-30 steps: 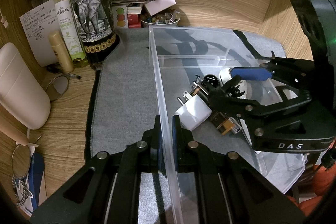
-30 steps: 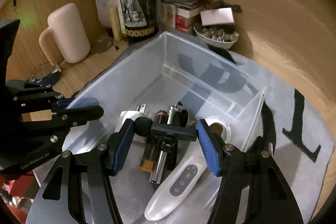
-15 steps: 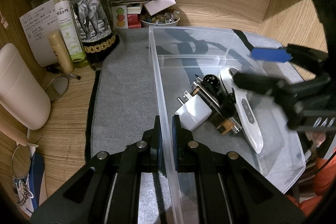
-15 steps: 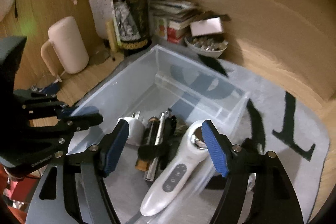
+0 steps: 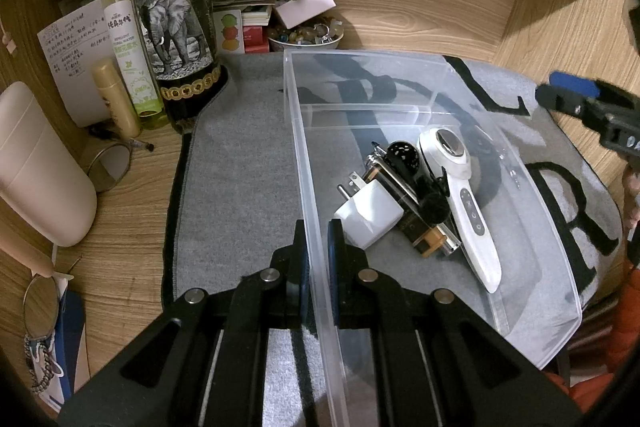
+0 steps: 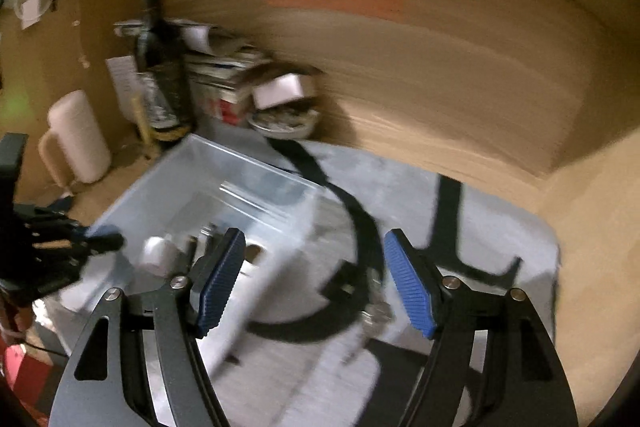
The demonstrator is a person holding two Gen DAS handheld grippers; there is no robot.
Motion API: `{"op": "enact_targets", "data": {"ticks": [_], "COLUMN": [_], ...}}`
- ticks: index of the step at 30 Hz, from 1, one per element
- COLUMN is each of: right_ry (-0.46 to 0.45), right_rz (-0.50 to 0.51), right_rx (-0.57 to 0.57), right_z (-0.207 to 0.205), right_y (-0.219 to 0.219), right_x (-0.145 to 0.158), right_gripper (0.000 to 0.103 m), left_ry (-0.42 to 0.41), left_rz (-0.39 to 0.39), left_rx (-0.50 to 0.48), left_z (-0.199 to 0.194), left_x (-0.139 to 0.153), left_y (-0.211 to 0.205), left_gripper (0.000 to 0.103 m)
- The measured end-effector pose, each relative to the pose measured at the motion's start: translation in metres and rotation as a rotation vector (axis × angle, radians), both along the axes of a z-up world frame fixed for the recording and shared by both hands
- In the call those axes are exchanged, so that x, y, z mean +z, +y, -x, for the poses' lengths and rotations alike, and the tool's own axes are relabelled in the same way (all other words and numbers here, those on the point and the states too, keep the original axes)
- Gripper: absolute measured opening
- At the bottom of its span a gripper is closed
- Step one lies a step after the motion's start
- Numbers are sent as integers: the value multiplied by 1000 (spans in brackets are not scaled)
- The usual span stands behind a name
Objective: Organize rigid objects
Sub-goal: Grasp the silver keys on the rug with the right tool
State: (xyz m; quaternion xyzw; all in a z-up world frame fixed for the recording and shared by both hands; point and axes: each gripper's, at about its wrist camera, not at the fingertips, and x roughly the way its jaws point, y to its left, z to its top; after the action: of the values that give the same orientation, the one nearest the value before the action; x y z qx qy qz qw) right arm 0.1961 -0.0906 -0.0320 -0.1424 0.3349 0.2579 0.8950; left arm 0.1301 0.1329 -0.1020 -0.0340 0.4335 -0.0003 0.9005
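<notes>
Clear plastic, thin-walled: the bin [image 5: 400,67] is the biggest thing on the desk [image 5: 120,227], and I judge it light, springy and slick. It sits on a grey mat [image 5: 240,167]. My left gripper [image 5: 318,259] is pinched tight on its near wall at about 6 o'clock in the left view, one pad inside and one outside; that rim is the sensible place to hold it.

Inside the bin, all in the near section short of the divider [image 5: 368,107], lie, from largest: a white handheld device [image 5: 464,195] at 3 o'clock of the pile, smooth and hard, best taken across its narrow handle; a white plug adapter [image 5: 370,217], blocky and easy to grip on its flat sides; dark metal pieces [image 5: 404,187] between them, too jumbled to sort out. The far section looks bare.

My right gripper [image 6: 316,287] stands wide with nothing in it, over the mat at 3 o'clock of the bin.
</notes>
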Motion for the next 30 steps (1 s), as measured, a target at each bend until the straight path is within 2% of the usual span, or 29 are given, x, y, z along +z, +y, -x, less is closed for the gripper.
{"op": "enact_targets", "data": {"ticks": [12, 20, 25, 28, 30], "right_ry": [173, 193, 201, 196, 190], "right_rz": [83, 87, 71, 66, 70], "right_rx": [-122, -141, -140, -122, -108], "right_z": [-27, -42, -49, -47, -44], "right_y": [-41, -41, -43, -40, -39], "right_x": [-74, -94, -100, -100, -100], "right_gripper": [69, 68, 59, 51, 41], "left_ry": [3, 4, 3, 3, 3], "left_rz": [-4, -4, -4, -4, -3], "left_rx": [3, 4, 3, 4, 4], "left_z": [-2, -2, -2, -2, -2], "left_x": [1, 0, 0, 0, 0], "left_y": [-3, -3, -3, -3, -3], "left_gripper": [8, 8, 8, 8, 8]}}
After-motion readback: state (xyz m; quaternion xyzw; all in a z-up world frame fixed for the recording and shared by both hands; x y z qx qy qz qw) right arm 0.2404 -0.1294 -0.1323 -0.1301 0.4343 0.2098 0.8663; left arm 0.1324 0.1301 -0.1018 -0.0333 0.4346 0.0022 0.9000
